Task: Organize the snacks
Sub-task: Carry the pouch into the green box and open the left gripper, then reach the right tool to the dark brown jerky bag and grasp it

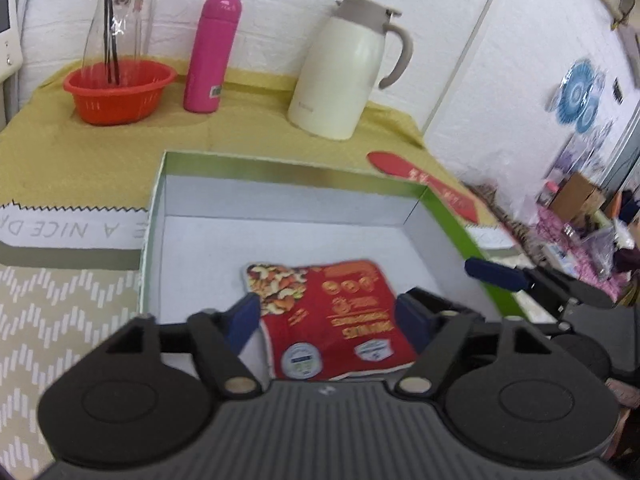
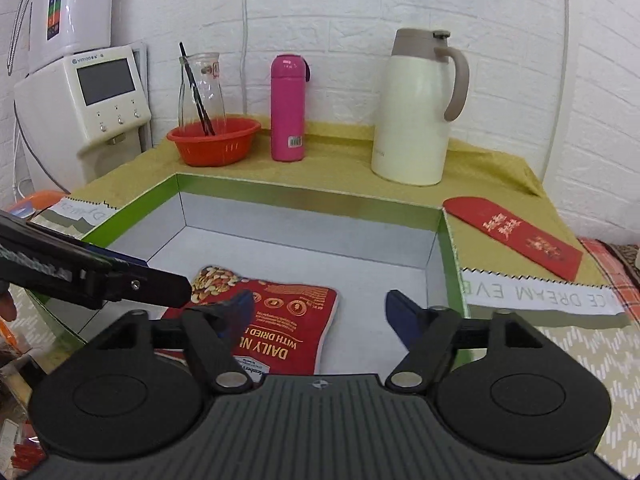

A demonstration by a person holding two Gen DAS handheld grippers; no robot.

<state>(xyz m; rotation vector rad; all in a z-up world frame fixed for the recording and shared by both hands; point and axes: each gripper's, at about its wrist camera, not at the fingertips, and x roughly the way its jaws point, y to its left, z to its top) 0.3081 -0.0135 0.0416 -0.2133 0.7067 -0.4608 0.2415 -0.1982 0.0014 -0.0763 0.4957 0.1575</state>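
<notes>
A red bag of mixed nuts (image 1: 340,312) lies flat on the white floor of a shallow box with a green rim (image 1: 280,166). My left gripper (image 1: 326,320) is open just above it, with one blue pad at each side edge of the bag and neither pressing on it. The right wrist view shows the same bag (image 2: 288,320) under my right gripper (image 2: 320,310), which is also open, its left pad over the bag and its right pad over bare box floor. The left gripper's black finger (image 2: 132,284) crosses in from the left. The box rim (image 2: 304,194) runs behind.
On the yellow cloth behind the box stand a red basket (image 2: 214,140) holding a glass carafe (image 2: 200,88), a pink flask (image 2: 288,108) and a cream thermos jug (image 2: 416,108). A red envelope (image 2: 516,236) lies at the right. A white water dispenser (image 2: 88,100) stands at the left.
</notes>
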